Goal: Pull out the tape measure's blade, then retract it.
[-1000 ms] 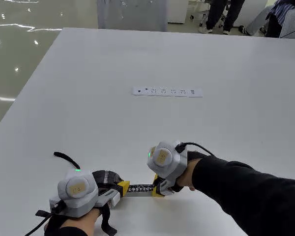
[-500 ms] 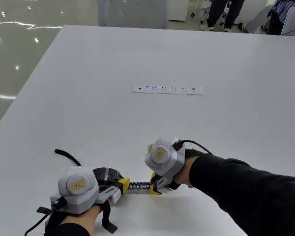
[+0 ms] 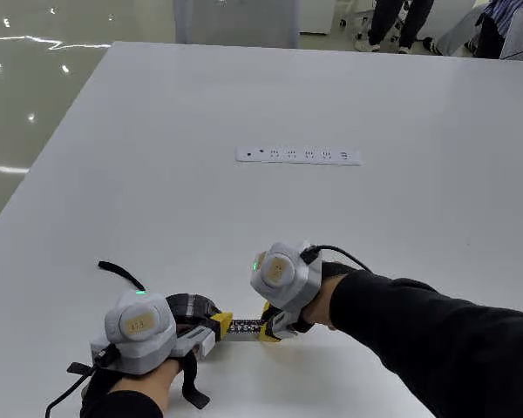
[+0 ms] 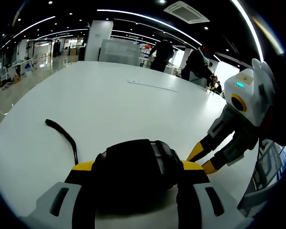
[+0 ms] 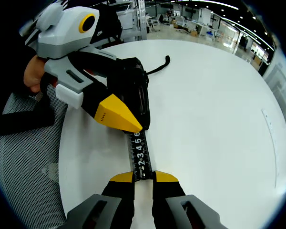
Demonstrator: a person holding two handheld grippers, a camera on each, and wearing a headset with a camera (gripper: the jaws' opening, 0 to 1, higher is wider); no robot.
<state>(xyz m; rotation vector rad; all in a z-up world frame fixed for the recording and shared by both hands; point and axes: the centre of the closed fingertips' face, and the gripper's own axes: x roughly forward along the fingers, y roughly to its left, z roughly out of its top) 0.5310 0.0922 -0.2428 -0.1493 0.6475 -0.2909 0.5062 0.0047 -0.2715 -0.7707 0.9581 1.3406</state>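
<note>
Right gripper (image 5: 143, 179) nipped tight onto the end of the blade (image 5: 138, 151), left gripper (image 4: 139, 167) clamped round the tape measure (image 5: 133, 88).
Both sit at the near edge of the worktop (image 3: 244, 96), toward its left corner, with a short numbered run of blade bare between them. Either the pull has barely begun or the retraction is nearly done; I cannot tell which. The end hook is hidden between the right jaws, and the black strap (image 3: 120, 274) trails leftward.

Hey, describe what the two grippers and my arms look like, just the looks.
Both the left gripper and right gripper have rounded pale grey housings with a tan round disc, a green light and yellow-tipped jaws. A black cable leaves the right one. The right arm wears a black sleeve.
</note>
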